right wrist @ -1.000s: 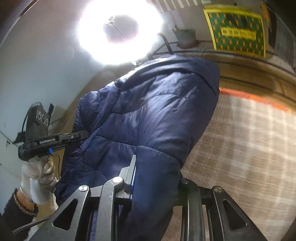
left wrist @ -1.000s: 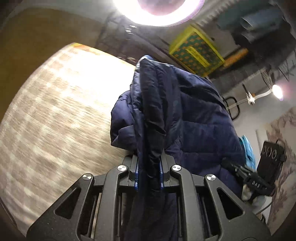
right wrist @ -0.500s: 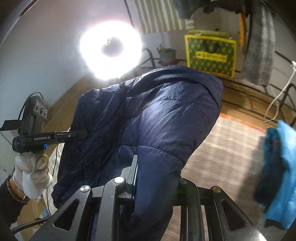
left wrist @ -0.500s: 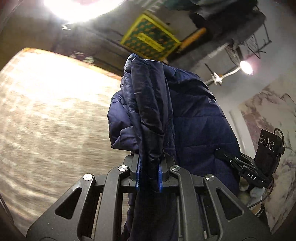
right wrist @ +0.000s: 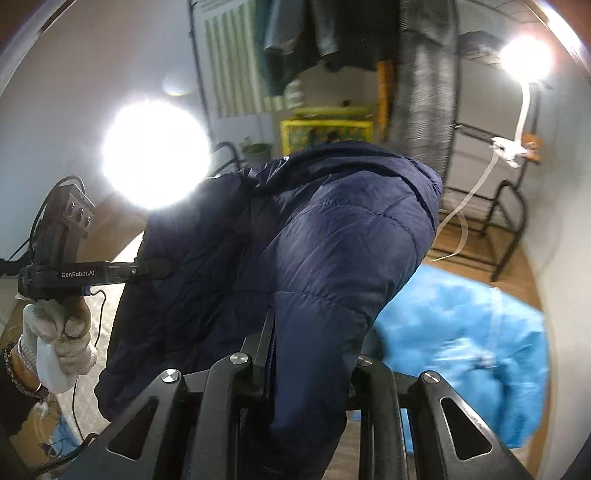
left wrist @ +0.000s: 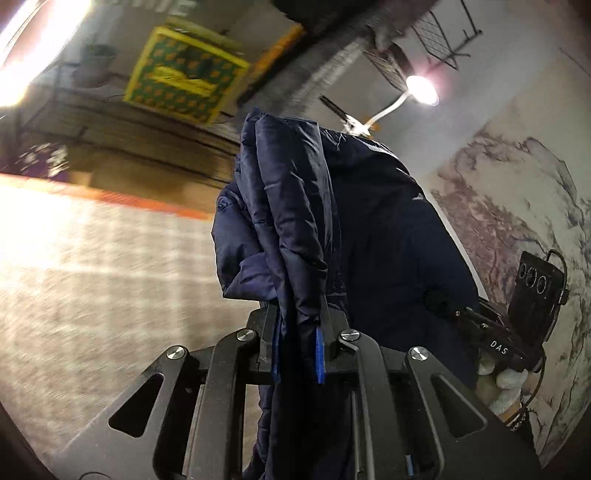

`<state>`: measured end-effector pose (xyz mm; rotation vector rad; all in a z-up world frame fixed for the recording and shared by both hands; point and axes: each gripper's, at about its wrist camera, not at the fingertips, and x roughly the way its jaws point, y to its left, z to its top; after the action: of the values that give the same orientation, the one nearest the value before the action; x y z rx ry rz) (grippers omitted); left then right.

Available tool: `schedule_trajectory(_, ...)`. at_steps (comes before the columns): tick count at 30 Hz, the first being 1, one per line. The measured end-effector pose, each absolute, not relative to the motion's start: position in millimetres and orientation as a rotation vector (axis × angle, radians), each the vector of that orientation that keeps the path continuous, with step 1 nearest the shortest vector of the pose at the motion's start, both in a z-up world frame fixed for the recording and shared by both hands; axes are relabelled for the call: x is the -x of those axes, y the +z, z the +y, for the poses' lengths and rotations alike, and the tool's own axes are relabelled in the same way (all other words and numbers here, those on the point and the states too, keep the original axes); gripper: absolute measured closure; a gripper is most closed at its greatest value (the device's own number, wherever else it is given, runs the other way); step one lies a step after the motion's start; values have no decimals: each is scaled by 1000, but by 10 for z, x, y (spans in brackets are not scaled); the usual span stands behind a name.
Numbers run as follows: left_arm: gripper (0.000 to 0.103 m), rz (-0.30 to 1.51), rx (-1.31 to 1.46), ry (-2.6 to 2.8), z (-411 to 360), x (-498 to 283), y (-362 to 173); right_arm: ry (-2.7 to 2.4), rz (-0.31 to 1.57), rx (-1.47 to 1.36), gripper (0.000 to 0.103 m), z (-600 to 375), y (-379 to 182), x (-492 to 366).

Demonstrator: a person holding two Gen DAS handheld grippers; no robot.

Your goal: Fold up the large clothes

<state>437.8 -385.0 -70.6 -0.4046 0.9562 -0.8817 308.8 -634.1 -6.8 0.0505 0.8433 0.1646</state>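
Nearest the left wrist camera, the left gripper [left wrist: 297, 345] is clamped on a thick fold of a navy blue quilted puffer jacket [left wrist: 295, 221], the fabric squeezed between its blue-lined pads and hanging down past them. In the right wrist view, the right gripper [right wrist: 312, 354] is likewise closed on another bunched edge of the same jacket, which bulges over and hides its right finger. The jacket is held up in the air between the two grippers, draped in soft stitched panels with a slight sheen; it is crumpled rather than flat. A gloved hand [right wrist: 61, 332] in a whitish knit glove grips the handle of the left gripper, seen at the left of the right wrist view. Below the jacket, a pale woven checked rug [left wrist: 92, 277] with an orange border covers the surface, blurred. To the right lies a bright blue garment [right wrist: 465, 332], also blurred. Farther off is wooden flooring, a black metal rack [right wrist: 506, 206], a yellow-and-green patterned box [left wrist: 181, 77], a small potted plant [right wrist: 256, 149], dark clothes hanging overhead [right wrist: 321, 33], a round ring light [right wrist: 155, 155] glaring white, and a second lamp [right wrist: 524, 59] on a white arm. A marble-patterned wall panel [left wrist: 517, 206] stands at the far right of the left wrist view.
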Motion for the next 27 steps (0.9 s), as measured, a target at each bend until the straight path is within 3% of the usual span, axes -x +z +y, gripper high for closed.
schedule_trajectory(13,92,941,310,-980,-5655,-4396,-479,-54,806,3,82,-7697,215,-3065)
schedule_trajectory(21,92,1001,200,-865,-6207,-4559,-868,-144,846,5,82,-8212,-278,-3317)
schedule_trajectory(24,91,1052,163,-786,-6278,-4628,-1180,-202,926,3,76,-8346,-670,-3426)
schedule_trajectory(27,90,1057,153,-773,-6298,-4664,-1260,-245,971,-14,60,-8492,-920,-3387)
